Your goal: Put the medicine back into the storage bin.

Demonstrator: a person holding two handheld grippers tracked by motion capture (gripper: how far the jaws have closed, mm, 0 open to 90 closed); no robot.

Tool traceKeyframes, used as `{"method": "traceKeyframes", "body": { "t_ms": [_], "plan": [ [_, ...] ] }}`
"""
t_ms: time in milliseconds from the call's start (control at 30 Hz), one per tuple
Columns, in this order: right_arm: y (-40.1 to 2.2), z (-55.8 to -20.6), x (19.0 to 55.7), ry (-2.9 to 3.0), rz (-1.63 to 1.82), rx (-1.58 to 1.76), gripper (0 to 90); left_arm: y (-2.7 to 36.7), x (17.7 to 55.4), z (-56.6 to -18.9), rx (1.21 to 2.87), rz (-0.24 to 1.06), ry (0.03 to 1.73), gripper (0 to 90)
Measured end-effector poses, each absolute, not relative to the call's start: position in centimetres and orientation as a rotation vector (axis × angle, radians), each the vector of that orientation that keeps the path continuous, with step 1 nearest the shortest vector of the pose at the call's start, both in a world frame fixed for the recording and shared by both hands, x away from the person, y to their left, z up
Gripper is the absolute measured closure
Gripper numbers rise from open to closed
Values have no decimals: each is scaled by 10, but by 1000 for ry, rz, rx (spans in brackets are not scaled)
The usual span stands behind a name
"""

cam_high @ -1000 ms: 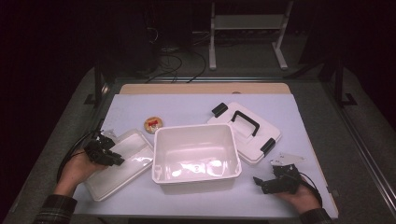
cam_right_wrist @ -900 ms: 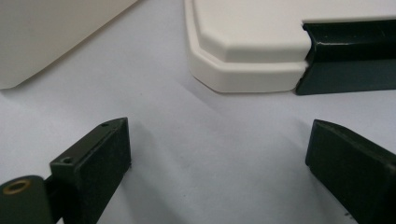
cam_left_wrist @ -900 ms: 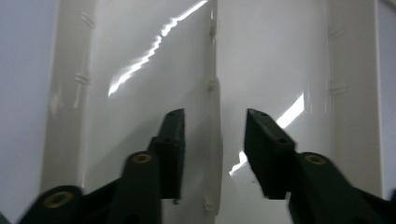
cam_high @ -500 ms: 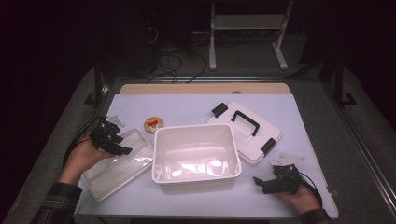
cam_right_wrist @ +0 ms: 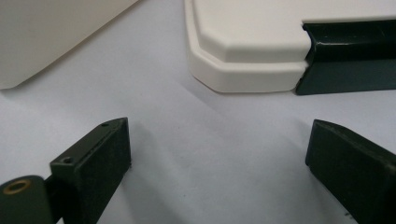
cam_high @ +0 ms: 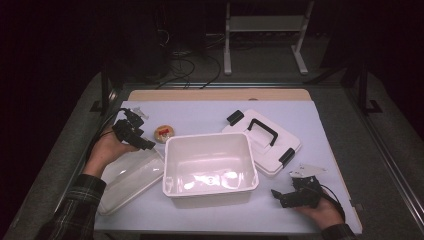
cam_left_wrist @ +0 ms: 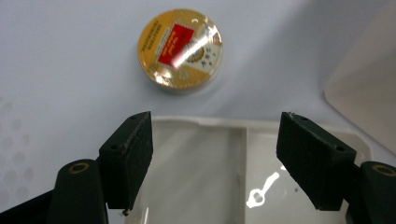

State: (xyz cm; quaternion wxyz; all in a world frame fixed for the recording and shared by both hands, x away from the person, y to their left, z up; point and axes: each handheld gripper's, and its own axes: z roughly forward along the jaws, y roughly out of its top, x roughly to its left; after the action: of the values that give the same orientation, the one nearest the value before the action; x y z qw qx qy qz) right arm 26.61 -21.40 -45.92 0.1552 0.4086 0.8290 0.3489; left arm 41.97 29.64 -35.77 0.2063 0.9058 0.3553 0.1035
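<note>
Above tray, left claw rose, opening.

Open gripper above tray, near tin.

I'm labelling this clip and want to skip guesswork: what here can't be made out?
- Tin: the label's small print is washed out by glare in the left gripper view and too small in the high view.
- Tray: its near part is cut off by the bottom edge of the left gripper view, behind the jaws.
- Lid: cut off by the top and right edges of the right gripper view.
- Bin: glare hides part of its floor in the high view.
</note>
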Motion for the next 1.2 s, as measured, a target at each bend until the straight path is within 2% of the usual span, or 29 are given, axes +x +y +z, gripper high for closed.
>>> {"method": "traceKeyframes", "body": {
  "t_ms": [467, 700, 1200],
  "plan": [
    [-214, -459, 266, 2375, 999, 1171, 62, 285, 460, -365, 2499, 261, 1017, 178],
    [-214, -459, 266, 2375, 1000, 1171, 62, 268, 478, -378, 2565, 221, 1007, 105],
    [-214, -459, 266, 2375, 1000, 1171, 62, 249, 501, -406, 2658, 211, 1026, 79]
  ]
}}
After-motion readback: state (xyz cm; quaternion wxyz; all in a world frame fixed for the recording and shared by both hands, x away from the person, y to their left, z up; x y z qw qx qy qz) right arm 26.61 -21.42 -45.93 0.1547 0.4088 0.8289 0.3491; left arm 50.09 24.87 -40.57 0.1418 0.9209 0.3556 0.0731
